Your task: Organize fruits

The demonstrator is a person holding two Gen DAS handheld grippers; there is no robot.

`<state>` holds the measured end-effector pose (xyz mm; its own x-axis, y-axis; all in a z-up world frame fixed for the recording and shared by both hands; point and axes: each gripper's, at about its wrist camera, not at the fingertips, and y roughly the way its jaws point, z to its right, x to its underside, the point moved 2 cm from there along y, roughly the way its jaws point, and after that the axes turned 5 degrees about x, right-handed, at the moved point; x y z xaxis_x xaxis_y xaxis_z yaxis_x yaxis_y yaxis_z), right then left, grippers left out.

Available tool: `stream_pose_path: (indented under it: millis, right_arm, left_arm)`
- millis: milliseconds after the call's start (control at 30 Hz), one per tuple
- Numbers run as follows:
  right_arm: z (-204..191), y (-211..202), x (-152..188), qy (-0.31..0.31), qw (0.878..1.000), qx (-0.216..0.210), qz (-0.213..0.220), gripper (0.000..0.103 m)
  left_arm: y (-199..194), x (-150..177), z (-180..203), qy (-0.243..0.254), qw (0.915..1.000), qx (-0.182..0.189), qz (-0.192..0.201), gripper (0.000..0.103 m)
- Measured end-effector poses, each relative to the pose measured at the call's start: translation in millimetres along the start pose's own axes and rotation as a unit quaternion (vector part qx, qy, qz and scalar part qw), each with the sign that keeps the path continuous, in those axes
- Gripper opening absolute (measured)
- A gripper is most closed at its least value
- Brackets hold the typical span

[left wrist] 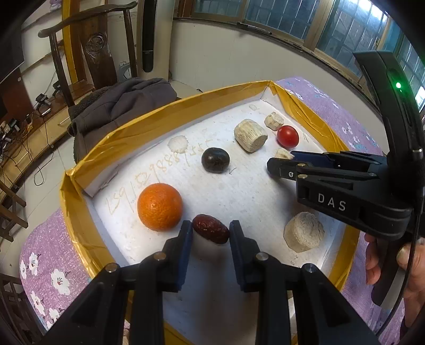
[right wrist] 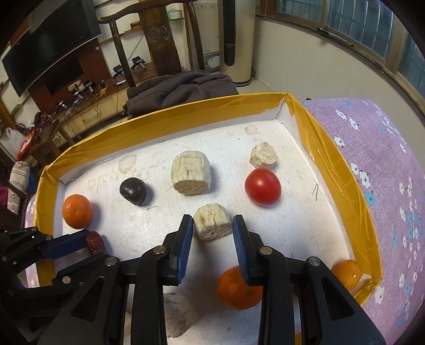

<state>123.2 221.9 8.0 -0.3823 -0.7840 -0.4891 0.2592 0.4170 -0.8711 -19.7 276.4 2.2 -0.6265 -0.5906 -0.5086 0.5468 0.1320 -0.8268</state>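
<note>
A dark carved wooden chair (right wrist: 159,34) stands at the upper middle of the right wrist view, a grey jacket (right wrist: 180,89) heaped on its seat. At upper left a black television (right wrist: 50,39) hangs over a low wooden cabinet (right wrist: 79,106) strewn with cables and chargers. A tall white floor-standing unit (right wrist: 235,47) stands against the cream wall (right wrist: 292,58). Windows (right wrist: 372,24) with green-tinted frames curve along the upper right, letting in daylight. The floor (left wrist: 39,169) is pale.

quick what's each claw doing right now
left claw: open, fingers around the red date, not clamped
right claw: open, fingers around a pale fibrous chunk, not clamped
</note>
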Motion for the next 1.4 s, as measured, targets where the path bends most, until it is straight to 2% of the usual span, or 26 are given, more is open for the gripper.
stream_pose_path:
  millis: [300, 333, 433, 633, 1000, 1167, 1333, 1400]
  right_arm:
    - [10.5, -6.0, 0.9, 0.015, 1.0, 0.018, 0.008, 0.035]
    - [12.2, -8.8, 1.0, 0.018, 1.0, 0.021, 0.011, 0.035]
    - [14.7, -16.0, 1.9, 0.025, 0.999, 0.026, 0.017, 0.036]
    - [14.8, -30.9, 8.0, 0.041, 0.998, 0.027, 0.031, 0.04]
    - [3.8, -65.7, 41.9, 0.058, 0.996, 0.042, 0.056, 0.047]
    - [-10.4, -85.2, 64.3, 0.08, 0.993, 0.056, 0.073, 0.057]
    - [-29.9, -105.9, 83.2, 0.092, 0.986, 0.101, 0.09, 0.072]
    - [-35.4, -114.1, 89.6, 0.107, 0.983, 0.115, 0.096, 0.072]
  left_arm:
    - [-7.2, 0.0, -1.4, -0.001, 1.0, 0.003, 0.003, 0.032]
    - [-9.2, 0.3, -1.2, 0.0, 1.0, 0.003, 0.005, 0.036]
    - [-16.2, 0.8, -3.9, -0.007, 0.9998, -0.008, 0.014, 0.06]
    - [-30.6, -1.1, -16.2, -0.021, 0.9994, -0.003, 0.027, 0.061]
    - [-63.2, 7.7, -34.8, -0.012, 0.9983, -0.017, 0.055, 0.074]
    - [-75.9, 14.6, -37.3, 0.007, 0.9974, -0.009, 0.071, 0.084]
    - [-82.3, 17.4, -36.7, 0.043, 0.9955, 0.001, 0.085, 0.094]
    - [-82.0, 17.9, -35.8, 0.062, 0.9946, 0.006, 0.083, 0.095]
